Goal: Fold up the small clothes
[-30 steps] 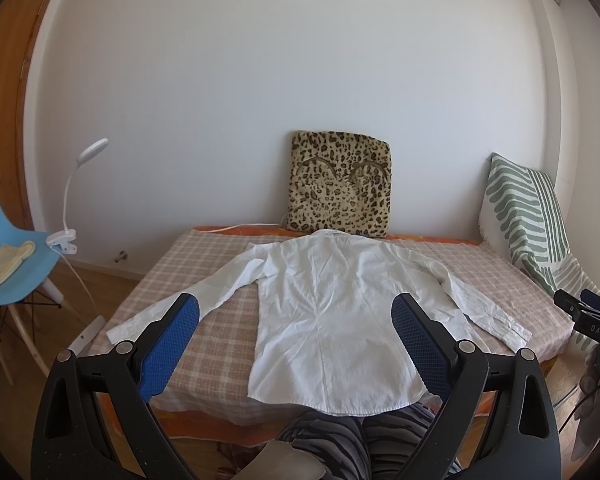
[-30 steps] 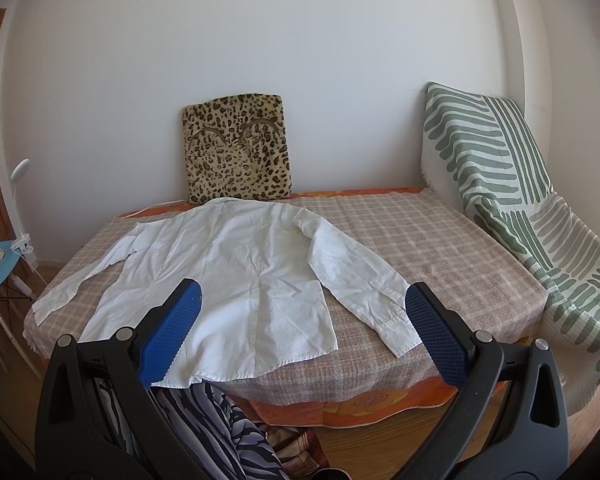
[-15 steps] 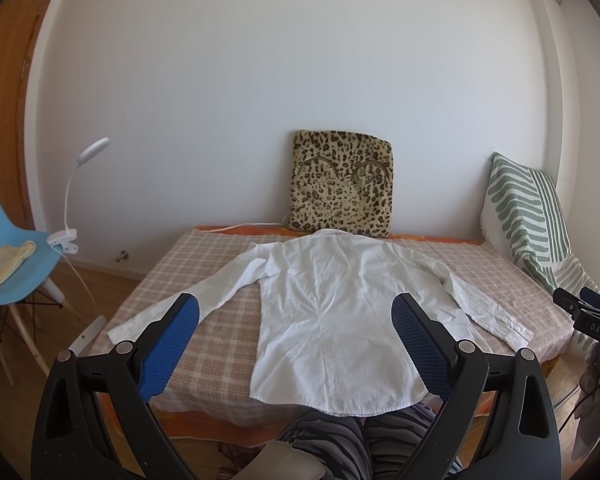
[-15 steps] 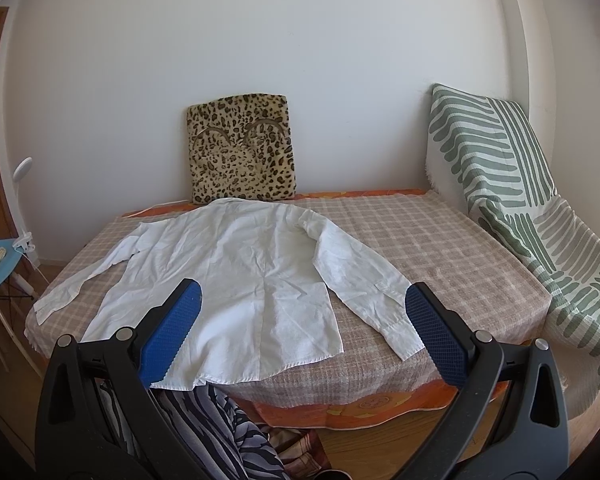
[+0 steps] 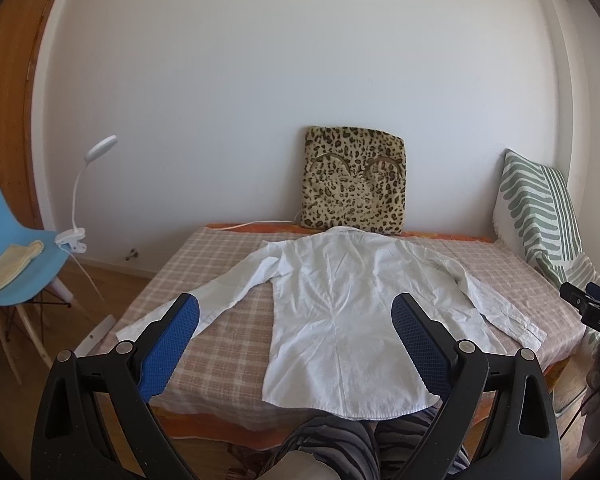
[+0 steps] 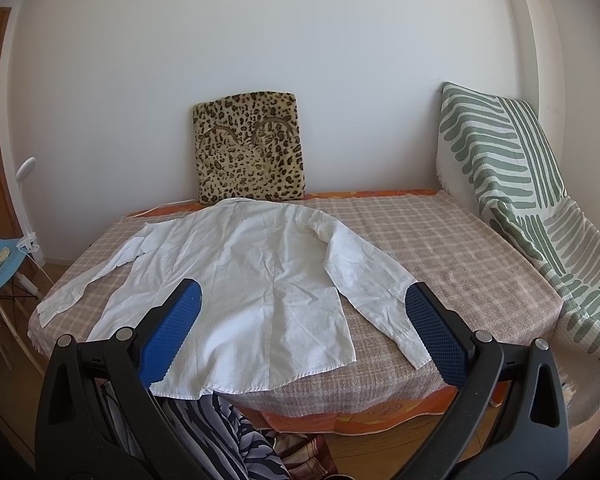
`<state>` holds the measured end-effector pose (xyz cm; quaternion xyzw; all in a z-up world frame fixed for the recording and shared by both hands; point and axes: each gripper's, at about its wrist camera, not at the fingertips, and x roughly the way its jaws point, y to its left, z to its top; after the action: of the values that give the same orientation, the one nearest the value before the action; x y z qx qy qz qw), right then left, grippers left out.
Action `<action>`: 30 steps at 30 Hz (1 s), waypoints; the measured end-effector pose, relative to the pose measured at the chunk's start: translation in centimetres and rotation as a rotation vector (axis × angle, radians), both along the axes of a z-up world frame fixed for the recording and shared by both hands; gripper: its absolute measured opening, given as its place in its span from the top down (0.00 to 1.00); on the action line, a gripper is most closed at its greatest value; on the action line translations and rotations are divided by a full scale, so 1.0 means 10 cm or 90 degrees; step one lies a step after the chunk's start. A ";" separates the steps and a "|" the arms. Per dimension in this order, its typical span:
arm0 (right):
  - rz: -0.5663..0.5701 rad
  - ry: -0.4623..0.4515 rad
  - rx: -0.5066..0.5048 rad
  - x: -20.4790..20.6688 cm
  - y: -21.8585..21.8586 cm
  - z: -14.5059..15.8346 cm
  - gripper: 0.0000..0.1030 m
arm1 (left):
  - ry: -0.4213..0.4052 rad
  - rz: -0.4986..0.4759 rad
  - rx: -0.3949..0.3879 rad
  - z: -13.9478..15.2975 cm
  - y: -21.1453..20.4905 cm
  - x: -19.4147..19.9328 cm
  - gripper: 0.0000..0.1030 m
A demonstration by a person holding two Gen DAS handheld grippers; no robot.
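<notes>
A white long-sleeved shirt [image 5: 340, 312] [image 6: 252, 280] lies flat, back side up, on the checked bed cover [image 5: 204, 264] [image 6: 440, 248], sleeves spread to both sides, hem at the near edge. My left gripper [image 5: 295, 308] hovers open in front of the bed, above the hem, holding nothing. Wide open too is my right gripper [image 6: 303, 294], short of the hem and the right sleeve cuff [image 6: 410, 344]. Neither gripper touches the shirt.
A leopard-print cushion [image 5: 354, 186] leans on the wall behind the collar. A green striped throw [image 6: 540, 208] drapes the right end. A blue chair [image 5: 4, 248] with a clip lamp [image 5: 78, 216] stands left. Striped trouser legs [image 5: 340, 448] of the person are below.
Both grippers have drifted slightly closer to the bed, so the shirt sits a little larger in view. Both stay open.
</notes>
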<state>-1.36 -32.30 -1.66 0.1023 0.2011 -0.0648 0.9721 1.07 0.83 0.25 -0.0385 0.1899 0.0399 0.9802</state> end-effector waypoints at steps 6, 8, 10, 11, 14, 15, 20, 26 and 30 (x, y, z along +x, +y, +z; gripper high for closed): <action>0.018 -0.005 0.018 0.21 -0.06 -0.01 0.00 | 0.011 0.008 0.002 -0.03 0.07 0.10 0.06; 0.027 -0.005 0.025 0.29 -0.06 0.00 0.00 | 0.017 0.010 -0.001 -0.04 0.09 0.14 0.06; 0.037 -0.006 0.026 0.36 -0.05 0.00 0.00 | 0.021 0.012 -0.007 -0.05 0.14 0.18 0.06; 0.040 -0.006 0.025 0.38 -0.05 0.01 0.00 | 0.020 0.012 -0.008 -0.05 0.16 0.19 0.06; 0.054 -0.010 0.021 0.49 -0.02 0.04 0.00 | 0.005 0.005 -0.017 -0.06 0.26 0.23 0.06; 0.057 -0.012 0.023 0.52 -0.03 0.05 0.00 | 0.005 0.005 -0.022 -0.07 0.30 0.25 0.06; 0.076 -0.019 0.048 0.62 -0.06 0.08 0.00 | 0.022 0.025 -0.033 -0.10 0.55 0.35 0.07; 0.115 -0.020 0.066 0.79 0.01 0.18 0.00 | 0.048 0.065 -0.053 -0.19 1.00 0.44 0.16; 0.165 -0.007 0.078 1.01 0.20 0.30 0.03 | 0.077 0.087 -0.085 -0.32 1.42 0.54 0.21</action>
<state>8.78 -30.30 1.30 0.1347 0.2112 0.0744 0.9652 6.45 15.07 -2.92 -0.1143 0.2482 0.0963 0.9571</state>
